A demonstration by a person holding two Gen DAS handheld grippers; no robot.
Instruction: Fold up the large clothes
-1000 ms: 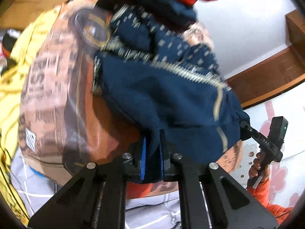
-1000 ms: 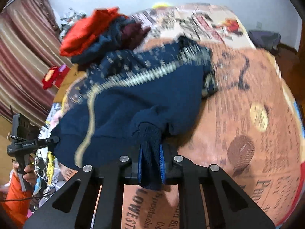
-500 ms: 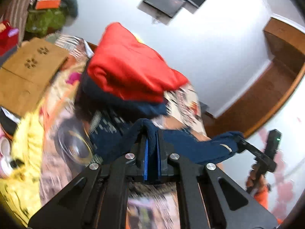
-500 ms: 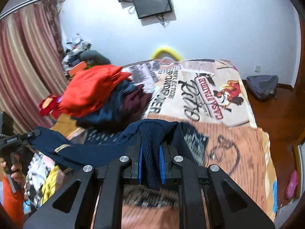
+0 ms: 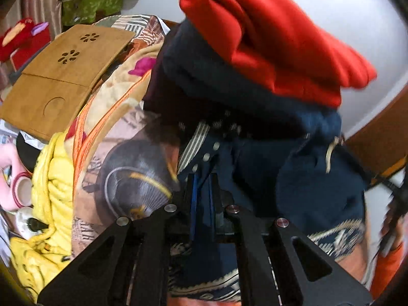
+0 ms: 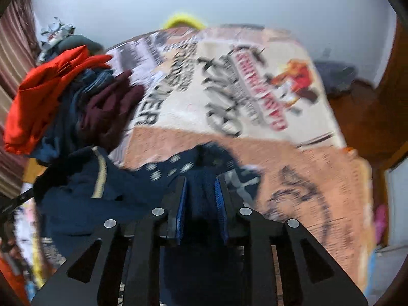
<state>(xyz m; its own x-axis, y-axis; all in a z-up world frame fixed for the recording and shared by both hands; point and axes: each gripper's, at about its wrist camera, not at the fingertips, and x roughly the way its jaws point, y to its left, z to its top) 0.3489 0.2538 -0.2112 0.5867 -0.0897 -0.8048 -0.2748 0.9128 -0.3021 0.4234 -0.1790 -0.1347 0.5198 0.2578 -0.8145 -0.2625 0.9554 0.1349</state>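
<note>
A navy patterned sweater (image 5: 301, 178) with cream stripes lies bunched on the printed bedspread (image 6: 255, 107). My left gripper (image 5: 202, 186) is shut on a fold of it, low over the bed. My right gripper (image 6: 200, 191) is shut on another part of the sweater (image 6: 122, 193), its jaws a little wider around thick cloth. The sweater hangs in folds between the two grippers. The right gripper shows blurred at the right edge of the left wrist view (image 5: 392, 204).
A pile of clothes topped by a red garment (image 5: 267, 40) sits just behind the sweater; it also shows at left in the right wrist view (image 6: 43, 94). A wooden lap tray (image 5: 61, 76) and a yellow blanket (image 5: 48, 191) lie to the left. A dark bag (image 6: 334, 74) sits by the wall.
Both grippers have come down toward the bed with the sweater, after lifting it stretched in the air. The sweater now folds onto itself near the clothes pile.
</note>
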